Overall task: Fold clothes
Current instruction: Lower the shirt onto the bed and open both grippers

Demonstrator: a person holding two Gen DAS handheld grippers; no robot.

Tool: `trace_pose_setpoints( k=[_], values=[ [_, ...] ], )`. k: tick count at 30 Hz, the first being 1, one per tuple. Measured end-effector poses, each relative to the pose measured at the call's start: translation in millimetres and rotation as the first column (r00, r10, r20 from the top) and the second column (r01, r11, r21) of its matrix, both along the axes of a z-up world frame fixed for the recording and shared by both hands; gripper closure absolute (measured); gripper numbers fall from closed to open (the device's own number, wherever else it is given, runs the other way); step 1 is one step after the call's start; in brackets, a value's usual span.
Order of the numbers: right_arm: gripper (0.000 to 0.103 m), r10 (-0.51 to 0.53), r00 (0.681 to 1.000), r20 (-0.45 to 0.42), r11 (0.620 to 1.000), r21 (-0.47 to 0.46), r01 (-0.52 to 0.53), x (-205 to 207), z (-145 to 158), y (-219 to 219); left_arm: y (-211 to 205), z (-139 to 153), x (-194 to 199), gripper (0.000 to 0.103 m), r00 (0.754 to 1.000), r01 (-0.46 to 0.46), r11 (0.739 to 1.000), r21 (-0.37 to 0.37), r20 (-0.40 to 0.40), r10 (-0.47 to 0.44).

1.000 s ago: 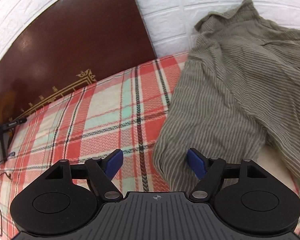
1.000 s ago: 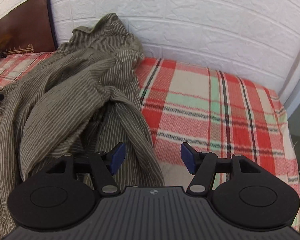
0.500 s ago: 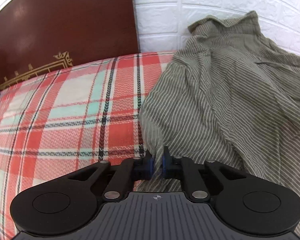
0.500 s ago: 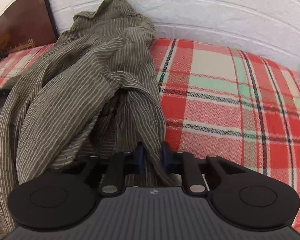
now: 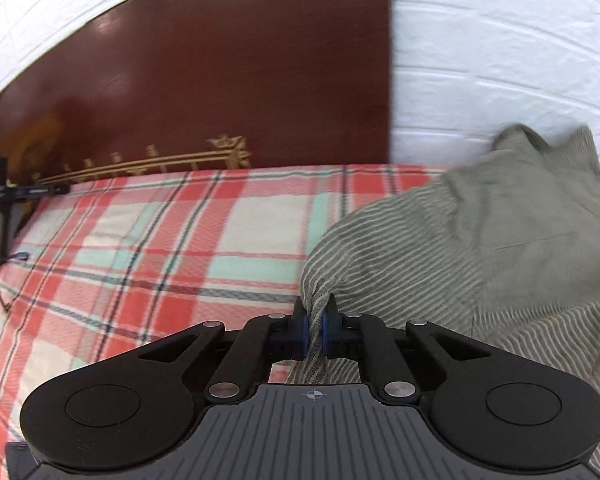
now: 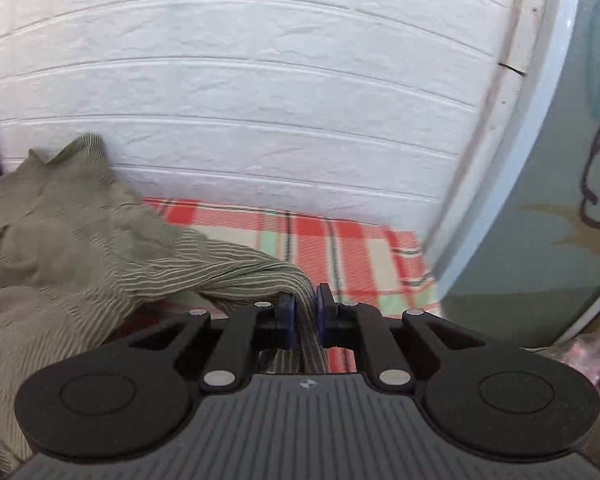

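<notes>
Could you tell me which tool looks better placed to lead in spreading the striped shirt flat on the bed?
Probably the left tool: it pinches the striped shirt with open plaid bedspread beside it. The right tool, also clamped on cloth, is near the bed's corner.

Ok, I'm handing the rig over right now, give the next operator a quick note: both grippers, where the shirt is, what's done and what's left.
Left gripper: shut on an edge of the striped shirt, fabric pinched between the fingers.
Right gripper: shut on another edge of the same shirt, which is drawn into a taut band toward it.
The shirt is bunched on the plaid bedsheet, its far end against the white wall; the brown headboard is to the left.
Done: both grasps.
Left: spread the shirt flat, then make every fold; none shows yet.
</notes>
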State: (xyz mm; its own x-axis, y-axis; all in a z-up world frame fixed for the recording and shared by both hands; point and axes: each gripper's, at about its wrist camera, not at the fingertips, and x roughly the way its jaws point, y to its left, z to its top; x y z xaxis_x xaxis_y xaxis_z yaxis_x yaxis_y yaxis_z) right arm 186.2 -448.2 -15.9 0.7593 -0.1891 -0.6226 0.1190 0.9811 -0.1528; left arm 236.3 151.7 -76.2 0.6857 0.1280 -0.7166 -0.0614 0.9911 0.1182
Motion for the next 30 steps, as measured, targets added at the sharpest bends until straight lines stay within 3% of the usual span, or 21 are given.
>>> trace_pose_setpoints(
  k=[5, 7, 8, 11, 13, 16, 21, 26, 30],
  values=[
    [0.091, -0.039, 0.997, -0.07, 0.997, -0.066, 0.034, 22, -38, 2, 1, -11, 11, 0.101, 0.999, -0.035, 0.999, 0.008, -0.025, 0.036],
    [0.09, -0.057, 0.991, -0.123, 0.997, -0.065, 0.049, 29, -58, 1, -3, -20, 15, 0.095, 0.997, -0.023, 0.999, 0.042, -0.067, 0.025],
    [0.09, -0.058, 0.99, -0.13, 0.996, -0.072, 0.049, 28, -65, 3, -4, -25, 15, 0.085, 0.996, -0.013, 0.998, 0.06, -0.085, 0.018],
    [0.083, -0.039, 0.993, -0.114, 0.992, -0.122, 0.025, 21, -71, 9, 0, -30, 9, 0.034, 0.997, -0.02, 0.993, 0.116, -0.074, 0.029],
    [0.048, -0.043, 0.992, -0.118, 0.985, -0.171, 0.023, 18, -67, 11, 8, -27, 6, 0.033, 0.996, -0.029, 0.995, 0.098, -0.076, 0.036],
    [0.046, -0.024, 0.996, -0.087, 0.986, -0.165, 0.01, 1, -49, 10, 20, -12, -8, 0.032, 0.998, -0.051, 0.996, 0.068, -0.043, 0.054],
    [0.041, 0.014, 0.999, 0.034, 0.993, -0.119, -0.01, -43, -4, 28, 21, 26, -52, 0.027, 0.997, 0.007, 0.998, 0.068, 0.07, -0.012],
    [0.034, 0.169, 0.979, 0.115, 0.986, -0.039, -0.165, -108, 22, 64, -13, 42, -118, 0.022, 0.977, 0.165, 0.985, 0.048, 0.126, -0.17],
    [0.033, 0.325, 0.942, 0.084, 0.946, -0.038, -0.323, -155, 8, 111, -67, 24, -175, 0.022, 0.929, 0.346, 0.935, 0.083, 0.108, -0.353]
  ],
)
